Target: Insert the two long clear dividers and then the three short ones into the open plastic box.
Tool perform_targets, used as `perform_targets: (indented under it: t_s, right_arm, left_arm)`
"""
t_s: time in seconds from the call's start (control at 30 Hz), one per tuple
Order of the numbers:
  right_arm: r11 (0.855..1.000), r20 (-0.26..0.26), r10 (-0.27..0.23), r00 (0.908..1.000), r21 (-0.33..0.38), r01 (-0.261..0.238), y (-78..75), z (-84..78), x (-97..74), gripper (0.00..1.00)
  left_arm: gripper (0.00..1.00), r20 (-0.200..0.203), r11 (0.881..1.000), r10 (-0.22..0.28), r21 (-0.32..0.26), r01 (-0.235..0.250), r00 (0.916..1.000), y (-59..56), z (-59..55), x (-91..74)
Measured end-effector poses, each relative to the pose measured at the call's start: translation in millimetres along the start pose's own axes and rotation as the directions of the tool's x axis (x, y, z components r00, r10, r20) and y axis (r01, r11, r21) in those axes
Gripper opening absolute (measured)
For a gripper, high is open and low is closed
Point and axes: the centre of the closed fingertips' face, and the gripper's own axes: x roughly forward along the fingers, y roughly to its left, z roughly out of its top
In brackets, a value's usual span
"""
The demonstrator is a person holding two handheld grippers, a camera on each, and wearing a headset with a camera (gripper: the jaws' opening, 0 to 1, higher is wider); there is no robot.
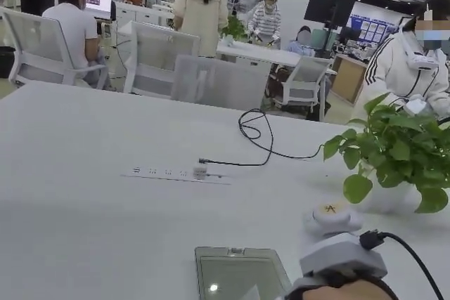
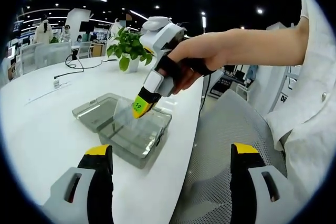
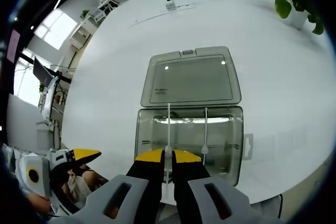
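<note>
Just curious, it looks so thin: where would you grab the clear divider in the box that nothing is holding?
The divider is probably best pinched at its top edge, from above, claw jaws on its two flat faces: it stands on edge inside the box, whose walls block the sides.

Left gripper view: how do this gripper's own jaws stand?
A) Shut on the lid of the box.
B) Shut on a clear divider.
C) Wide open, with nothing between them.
C: the left gripper has its jaws far apart and holds nothing; the right gripper is the one gripping the divider over the box.
</note>
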Motion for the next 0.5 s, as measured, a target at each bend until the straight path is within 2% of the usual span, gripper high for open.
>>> perform_targets:
  t_s: [0.5]
  right_arm:
    - [0.999,-0.019,-0.027,0.9994,-0.028,0.026,-3.0,-2.6,9.9,0.07]
  left_arm:
    - [0.95,0.010,1.000,-0.003,-0.013,0.004,0.9999,-0.2,-0.7,-0.1]
